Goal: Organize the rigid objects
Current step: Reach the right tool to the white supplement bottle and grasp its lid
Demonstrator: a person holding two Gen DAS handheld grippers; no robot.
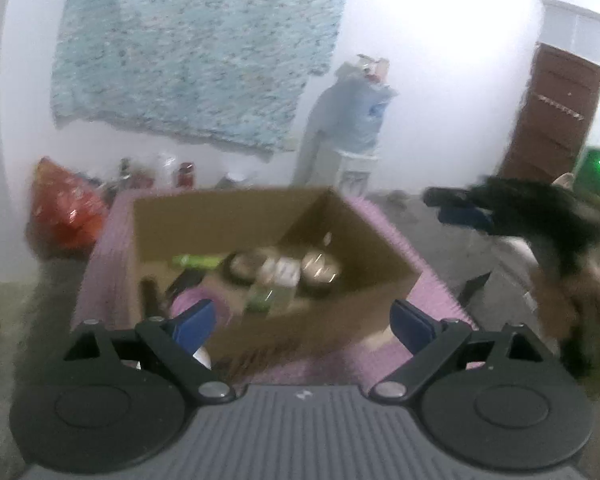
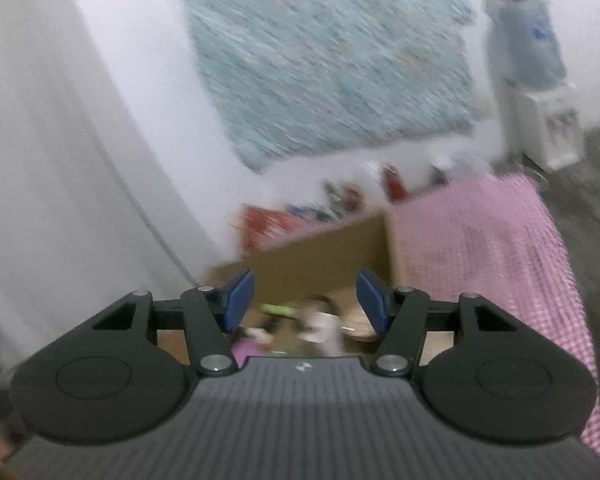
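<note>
An open cardboard box sits on a pink mat, collecting the rigid items: a green tube, round tins, a small bottle. The left gripper hovers at its near side, fingers spread wide and empty. The right gripper hangs above the box, fingers half apart, holding nothing.

right tool open, empty, above cardboard box

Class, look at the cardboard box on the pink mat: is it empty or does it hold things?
It holds things. The open cardboard box shows round tins and a green item inside.
</note>
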